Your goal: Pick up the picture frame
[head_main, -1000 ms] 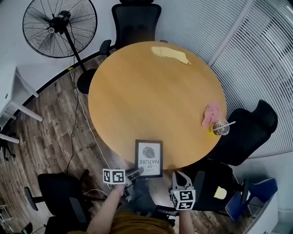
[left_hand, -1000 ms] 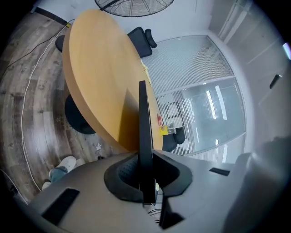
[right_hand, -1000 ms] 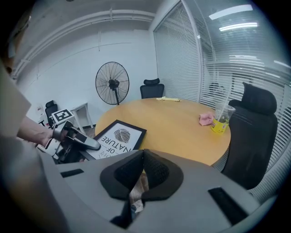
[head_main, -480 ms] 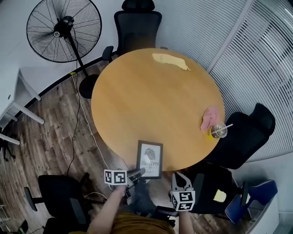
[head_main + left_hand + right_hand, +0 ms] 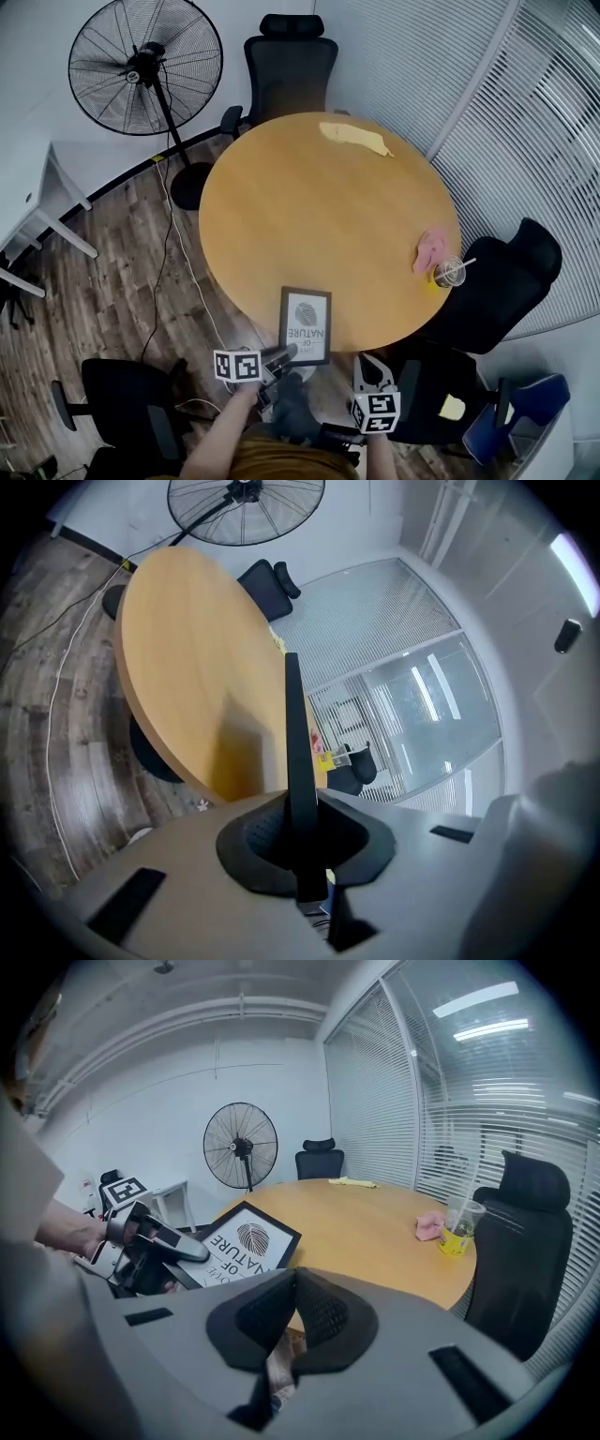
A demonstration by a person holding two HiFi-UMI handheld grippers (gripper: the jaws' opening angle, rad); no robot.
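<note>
Head view had the picture frame (image 5: 305, 324) at the round counter's (image 5: 319, 206) near edge?

— Yes. Left gripper view showed the left gripper's (image 5: 302, 827) jaws clamped on its thin edge; so slim a bite could let it swing. Right gripper view: the right gripper (image 5: 293, 1283) was closed, empty.

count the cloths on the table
2: a yellow cloth at the table's far edge, and a pink cloth at its right edge beside the cup. None look hidden.

Black picture frame (image 5: 305, 325) — white print, dark fingerprint motif; tan table (image 5: 300, 216); pink cloth (image 5: 430, 250).
</note>
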